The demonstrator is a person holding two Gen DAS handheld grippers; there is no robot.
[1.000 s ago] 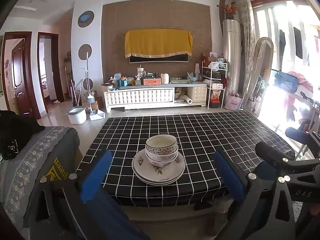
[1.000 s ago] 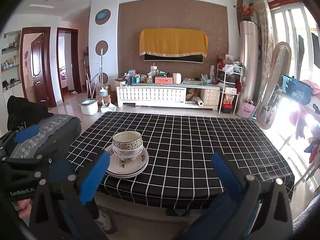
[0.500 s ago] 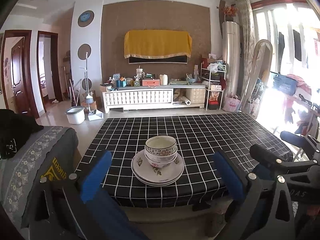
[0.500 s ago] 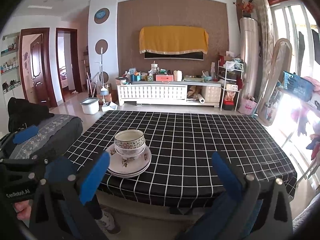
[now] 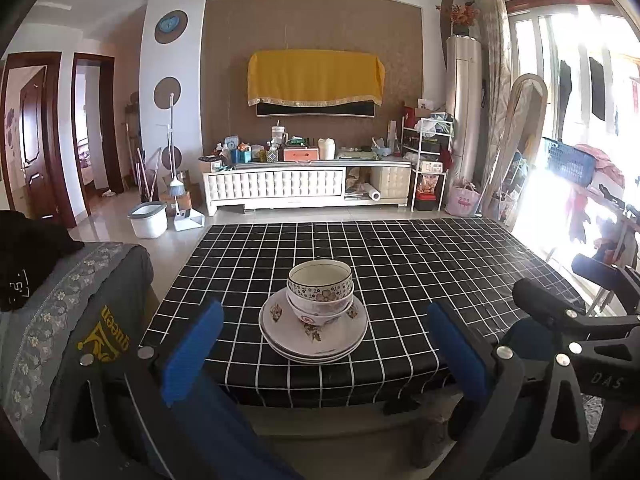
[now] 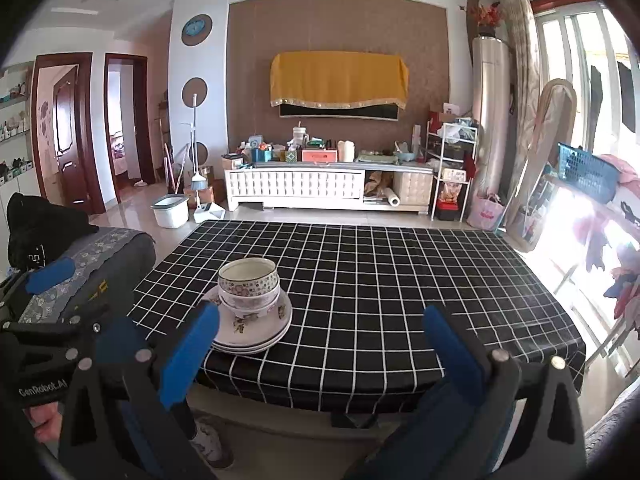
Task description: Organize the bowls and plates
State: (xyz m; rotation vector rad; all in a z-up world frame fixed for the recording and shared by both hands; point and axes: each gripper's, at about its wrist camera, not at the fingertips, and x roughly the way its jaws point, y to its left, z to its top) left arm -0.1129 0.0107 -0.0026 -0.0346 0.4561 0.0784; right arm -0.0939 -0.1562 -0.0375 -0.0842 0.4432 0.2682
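Observation:
Two floral bowls point(image 5: 320, 290) are nested on a stack of white floral plates point(image 5: 312, 338) near the front edge of a table with a black checked cloth point(image 5: 420, 272). The stack also shows in the right wrist view, bowls point(image 6: 249, 284) on plates point(image 6: 250, 330). My left gripper point(image 5: 326, 348) is open and empty, held in front of the table edge with the stack between its blue pads. My right gripper point(image 6: 320, 350) is open and empty, to the right of the stack.
A sofa with a grey cover point(image 5: 60, 308) stands left of the table. The right gripper's body point(image 5: 580, 320) shows at the right of the left wrist view. A white cabinet point(image 5: 296, 188) and a white bin point(image 5: 148, 220) stand beyond the table.
Both grippers have drawn back a little and tilted up; the stack sits slightly higher in both views. Bowls and plates have not moved.

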